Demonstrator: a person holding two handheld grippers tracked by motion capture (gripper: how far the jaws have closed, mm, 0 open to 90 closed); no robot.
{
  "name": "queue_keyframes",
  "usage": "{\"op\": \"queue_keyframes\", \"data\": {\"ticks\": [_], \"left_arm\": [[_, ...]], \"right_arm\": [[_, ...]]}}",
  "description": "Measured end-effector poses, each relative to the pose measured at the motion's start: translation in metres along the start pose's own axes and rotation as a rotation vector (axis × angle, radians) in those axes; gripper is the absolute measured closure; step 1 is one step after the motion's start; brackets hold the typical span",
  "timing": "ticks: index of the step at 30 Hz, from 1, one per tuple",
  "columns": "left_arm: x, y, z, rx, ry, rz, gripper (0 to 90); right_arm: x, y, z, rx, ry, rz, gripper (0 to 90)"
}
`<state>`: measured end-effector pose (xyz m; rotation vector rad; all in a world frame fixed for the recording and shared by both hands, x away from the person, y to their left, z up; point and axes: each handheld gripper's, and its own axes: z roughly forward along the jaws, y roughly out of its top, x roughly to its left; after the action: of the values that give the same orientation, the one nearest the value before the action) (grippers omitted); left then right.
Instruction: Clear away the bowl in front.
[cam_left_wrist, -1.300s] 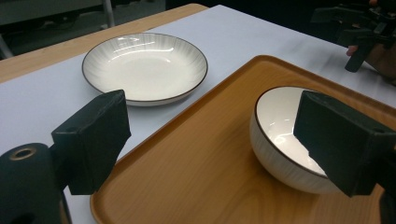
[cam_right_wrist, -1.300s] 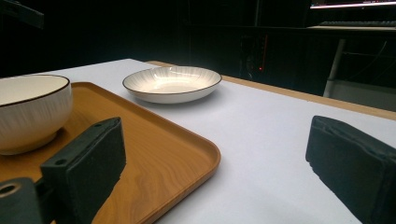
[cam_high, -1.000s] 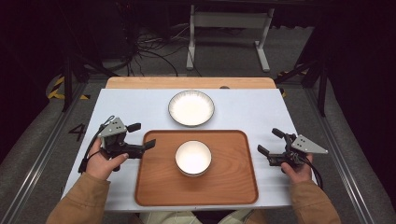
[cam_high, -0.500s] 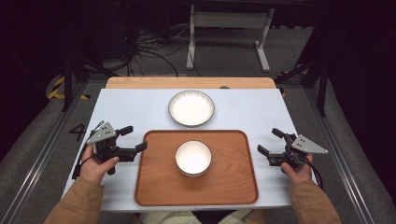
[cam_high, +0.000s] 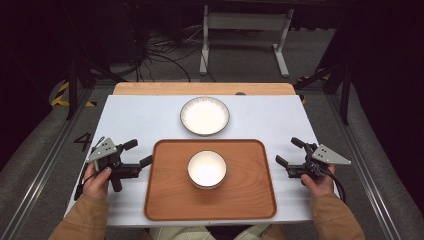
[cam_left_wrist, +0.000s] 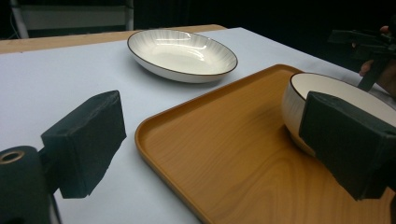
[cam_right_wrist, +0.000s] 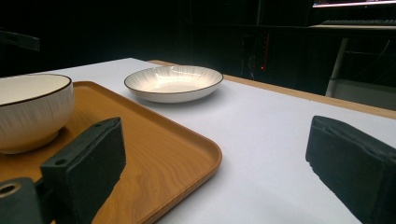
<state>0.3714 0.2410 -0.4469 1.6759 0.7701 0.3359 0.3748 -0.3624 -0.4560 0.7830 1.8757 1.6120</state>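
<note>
A single readable mark, the numeral "4" (cam_high: 81, 142) — dark on the grey floor (cam_high: 40, 165), left of the table (cam_high: 130, 115)

A dim lab or recording studio: a white surface (cam_high: 140, 120) (staged, not domestic) surrounded by tangled floor cables (cam_high: 160, 60), metal rails (cam_high: 40, 175) and hazard tape (cam_high: 62, 95).

Left gripper (cam_high: 137, 154) and right gripper (cam_high: 289, 151) both gape, seemingly level, 1 per hand.

Wide-apart jaws astride the wooden tray's (cam_left_wrist: 243, 154) corner, bowl (cam_left_wrist: 327, 100) close.
</note>
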Motion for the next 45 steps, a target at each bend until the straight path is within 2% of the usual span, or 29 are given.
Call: {"op": "queue_keyframes", "data": {"ticks": [4, 8, 11, 15, 28, 30, 31, 33, 34, 37, 39, 45], "left_arm": [[0.000, -0.006, 0.000, -0.002, 0.000, 0.022, 7.2], [0.000, -0.012, -0.002, -0.019, -0.025, 0.033, 6.7], [0.001, -0.016, -0.002, -0.029, -0.021, 0.042, 6.7], [0.000, -0.019, -0.001, -0.019, -0.014, 0.045, 6.7], [-0.003, -0.024, 0.002, -0.010, 0.018, 0.072, 4.3], [-0.005, -0.023, 0.003, 0.007, 0.060, 0.064, 3.0], [-0.006, -0.023, 0.004, 0.004, 0.080, 0.073, 2.0], [-0.009, -0.023, 0.004, 0.013, 0.071, 0.118, 0.6], [-0.010, -0.023, 0.005, 0.018, 0.076, 0.120, 0.6], [-0.010, -0.022, 0.006, 0.030, 0.112, 0.110, 1.0], [-0.010, -0.023, 0.006, 0.026, 0.115, 0.098, 1.1], [-0.010, -0.023, 0.006, 0.029, 0.107, 0.097, 1.3]], "right_arm": [[0.000, 0.000, 0.000, 0.000, 0.001, 0.000, 5.3], [0.000, 0.000, 0.000, 0.000, 0.002, -0.002, 5.3], [0.000, 0.000, 0.000, 0.001, 0.002, -0.001, 5.3], [0.000, 0.000, 0.000, 0.001, 0.003, -0.002, 5.3], [0.000, 0.000, 0.000, 0.003, 0.005, -0.003, 5.3], [0.000, 0.000, 0.000, 0.003, 0.004, -0.004, 5.3], [0.001, 0.000, 0.000, 0.002, 0.003, -0.004, 5.3], [0.000, 0.000, 0.000, 0.002, 0.004, -0.004, 5.3], [0.000, 0.000, 0.000, 0.002, 0.004, -0.004, 5.3], [0.000, 0.000, 0.000, 0.002, 0.004, -0.004, 5.3], [0.001, 0.000, 0.000, 0.003, 0.004, -0.004, 5.3], [0.000, 0.000, 0.000, 0.003, 0.005, -0.003, 5.3]]}}
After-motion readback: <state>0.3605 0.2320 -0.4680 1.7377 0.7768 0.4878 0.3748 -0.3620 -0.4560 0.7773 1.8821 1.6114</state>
